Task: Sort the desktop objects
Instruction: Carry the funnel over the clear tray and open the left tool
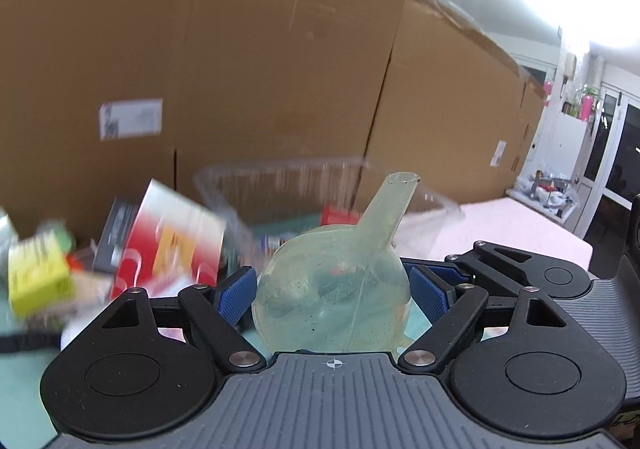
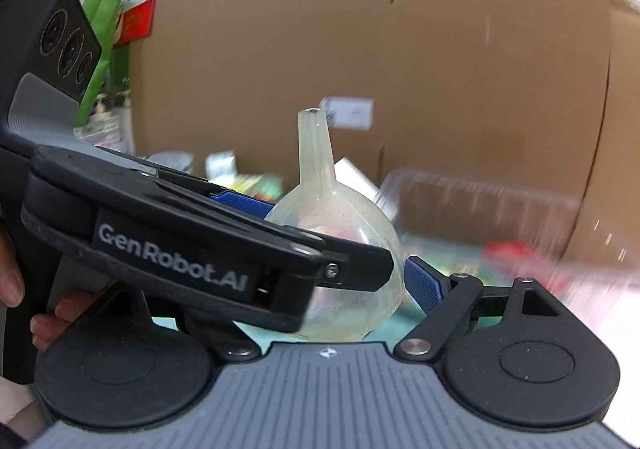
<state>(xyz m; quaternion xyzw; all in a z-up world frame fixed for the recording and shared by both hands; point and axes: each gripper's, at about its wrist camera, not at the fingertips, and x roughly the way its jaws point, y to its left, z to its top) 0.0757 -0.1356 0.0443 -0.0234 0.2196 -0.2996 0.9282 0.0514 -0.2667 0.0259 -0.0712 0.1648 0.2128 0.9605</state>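
While both claws close on it from either side, the funnel (image 1: 332,297) sits spout-up between the left claw (image 1: 332,289) and right claw (image 2: 340,249), jaws wide, above the table (image 1: 500,225) before cardboard boxes (image 1: 280,49).

Cardboard boxes (image 1: 280,69) wall off ahead; a blurred, seemingly clear bin (image 1: 288,185) stands before them.

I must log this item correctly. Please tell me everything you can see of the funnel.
The funnel is translucent, pale greenish plastic as it looks, with dark specks and a moulded seam. Its rounded bowl narrows to a short spout open at the tip. It is held inverted, spout up and leaning. The left gripper has its blue pads on both sides of the bowl; the right gripper clasps the bowl too. A clear container stands behind it.
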